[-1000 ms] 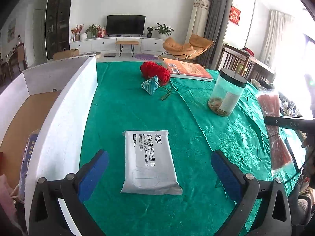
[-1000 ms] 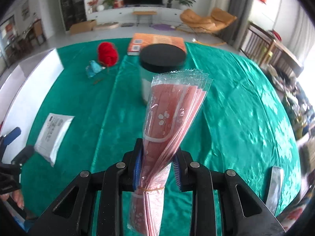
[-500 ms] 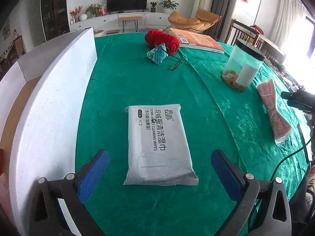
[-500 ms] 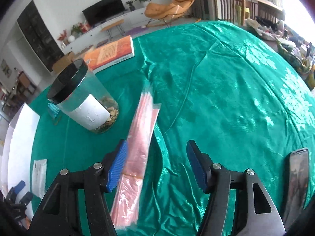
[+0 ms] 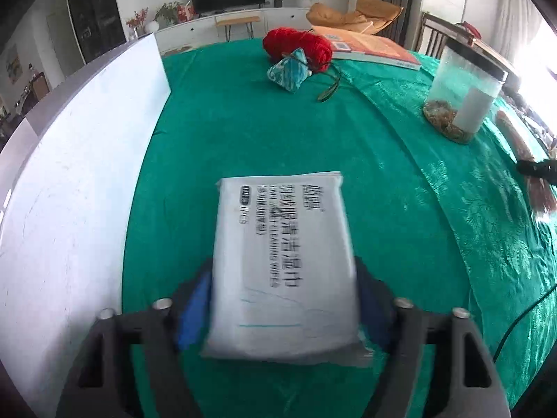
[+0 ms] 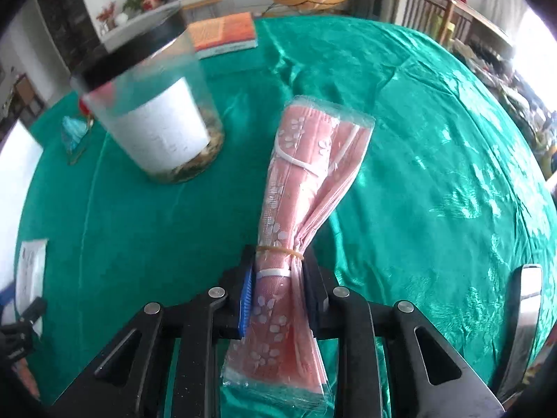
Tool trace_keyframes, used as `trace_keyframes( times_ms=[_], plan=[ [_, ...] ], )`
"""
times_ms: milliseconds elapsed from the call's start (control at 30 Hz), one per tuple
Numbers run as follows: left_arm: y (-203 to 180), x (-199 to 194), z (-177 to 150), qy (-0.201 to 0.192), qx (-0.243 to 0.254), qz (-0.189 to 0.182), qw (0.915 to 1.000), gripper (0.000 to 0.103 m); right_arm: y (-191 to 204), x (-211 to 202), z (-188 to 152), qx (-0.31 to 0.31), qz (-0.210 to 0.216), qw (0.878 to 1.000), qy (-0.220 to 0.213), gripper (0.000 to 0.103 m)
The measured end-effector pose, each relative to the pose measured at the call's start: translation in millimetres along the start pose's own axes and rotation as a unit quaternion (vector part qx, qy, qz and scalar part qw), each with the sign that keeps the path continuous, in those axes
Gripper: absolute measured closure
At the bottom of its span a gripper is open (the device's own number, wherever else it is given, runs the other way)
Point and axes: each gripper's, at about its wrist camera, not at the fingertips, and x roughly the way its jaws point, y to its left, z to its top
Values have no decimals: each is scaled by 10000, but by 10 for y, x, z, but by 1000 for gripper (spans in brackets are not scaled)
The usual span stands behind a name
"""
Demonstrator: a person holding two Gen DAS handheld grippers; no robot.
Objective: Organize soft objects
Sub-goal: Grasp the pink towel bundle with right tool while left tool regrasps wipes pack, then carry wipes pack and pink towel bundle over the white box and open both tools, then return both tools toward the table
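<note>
Green patterned cloth covers the round bench (image 5: 278,132), with a living room of white cabinets and a dark television behind it.

On the left, the left claw (image 5: 283,308) is clamped on the near end of a flat white plastic pack of cleaning wipes with black lettering (image 5: 283,254); its blue pads press against both long edges, and the image is blurred there. Whether the pack rests on the cloth or is lifted cannot be told. Just left of it stands a tall white board wall (image 5: 80,181) along the bench's left edge. Farther off lie a small teal patterned fabric pouch (image 5: 288,72) and, touching it from behind, a red ball of yarn (image 5: 296,43). Beyond those, an orange-covered book (image 5: 372,47) lies flat at the far side. To the right stands a clear cylindrical jar with a black lid and white label (image 5: 463,97), with brownish contents at its bottom.

On the right, the right claw (image 6: 278,294) is closed tight on a clear plastic sleeve of pink flower-printed face masks (image 6: 306,188), squeezing it at its banded waist, where a tan rubber band (image 6: 280,251) circles it. The sleeve fans out away from the claw toward the far side. The same jar stands near it on the left, apart from it.
</note>
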Motion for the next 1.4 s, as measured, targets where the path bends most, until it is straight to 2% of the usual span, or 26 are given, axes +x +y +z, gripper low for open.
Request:
trace_keyframes(
  times_ms=[100,200,267,333,433,533,633,733,767,833,867,900,933,967,1033,1133,1267,1400],
  plan=[
    [43,-14,49,40,-197,-325,9993,40,-125,-210,151,214,64,9990,-376,77],
    [125,-207,78,-137,-519,-747,9958,40,-48,-514,228,49,1,9974,-714,77],
    [173,-413,121,-303,-618,-1024,9924,40,105,-784,197,-134,72,9954,-950,77],
    [265,-690,172,-542,-697,-1225,9885,40,320,-1019,157,-359,334,9929,-1081,77],
    [541,-1153,209,-943,-773,-1218,9850,40,809,-1331,59,-819,816,9861,-1196,77],
    [1000,-1506,182,-1216,-889,-825,9851,39,1412,-1606,-72,-1209,1564,9724,-1239,77],
    [1541,-1766,30,-1312,-1105,-161,9850,39,2072,-1847,-220,-1555,2416,9505,-1185,77],
    [2075,-1897,-204,-1243,-1396,611,9805,38,2705,-1939,-371,-1888,3187,9241,-939,77],
    [2220,-1907,-282,-1182,-1495,856,9779,35,2918,-1941,-450,-1979,3416,9152,-810,77],
    [2480,-1862,-440,-1035,-1695,1309,9713,19,3266,-1881,-569,-2115,3704,9025,-602,73],
    [2565,-1829,-503,-990,-1759,1487,9681,9,3430,-1826,-641,-2178,3844,8957,-494,64],
    [2630,-1799,-557,-978,-1821,1659,9642,7,3561,-1755,-710,-2241,3966,8895,-364,48],
    [2684,-1772,-589,-983,-1874,1777,9611,7,3647,-1675,-771,-2300,4036,8853,-194,42],
    [2706,-1765,-613,-1005,-1912,1822,9592,7,3677,-1611,-827,-2307,3996,8871,-97,41],
    [2687,-1765,-617,-1156,-1960,1801,9570,7,3560,-1521,-894,-2277,3807,8960,-194,41],
    [2483,-1783,-527,-1479,-1911,1532,9582,7,3204,-1501,-1009,-2248,3148,9192,-735,36],
    [1920,-1814,-315,-1838,-1675,644,9664,6,2583,-1284,-1224,-2069,1856,9524,-1255,34],
    [960,-1689,-137,-1829,-985,-352,9776,0,1857,-862,-1261,-1599,660,9785,-1122,34]
  ],
)
